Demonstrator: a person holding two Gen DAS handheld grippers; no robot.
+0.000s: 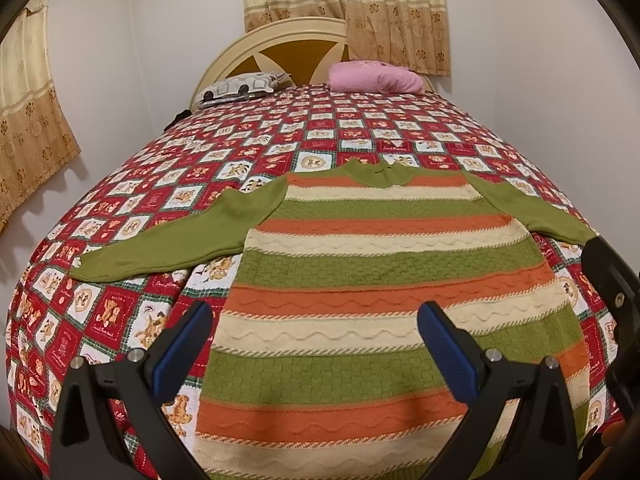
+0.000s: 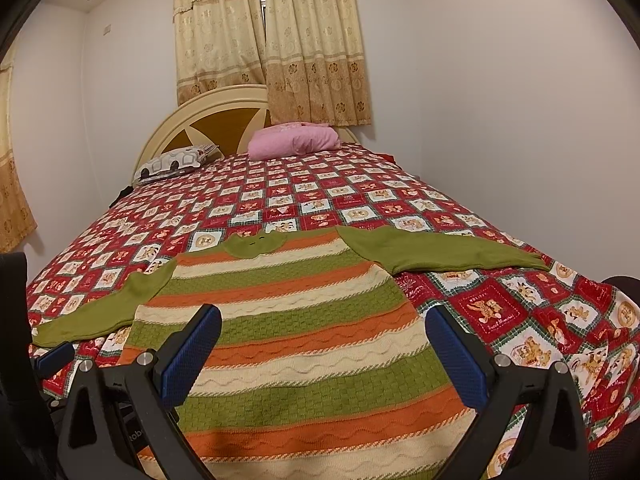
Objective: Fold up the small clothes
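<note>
A small knitted sweater [image 1: 380, 264] with green, orange and cream stripes lies flat on the bed, neck away from me, both green sleeves spread out to the sides. It also shows in the right wrist view [image 2: 304, 340]. My left gripper [image 1: 316, 320] is open and empty, hovering above the sweater's lower left part. My right gripper [image 2: 324, 324] is open and empty, above the sweater's lower right part. The left sleeve [image 1: 160, 240] reaches far left; the right sleeve [image 2: 440, 254] reaches right.
The bed has a red patchwork quilt [image 1: 280, 136]. A pink pillow [image 1: 376, 76] and a patterned pillow [image 1: 240, 86] lie at the headboard [image 1: 280, 44]. White walls stand on both sides, curtains behind. The left gripper's tip [image 2: 52, 356] shows at the right wrist view's left edge.
</note>
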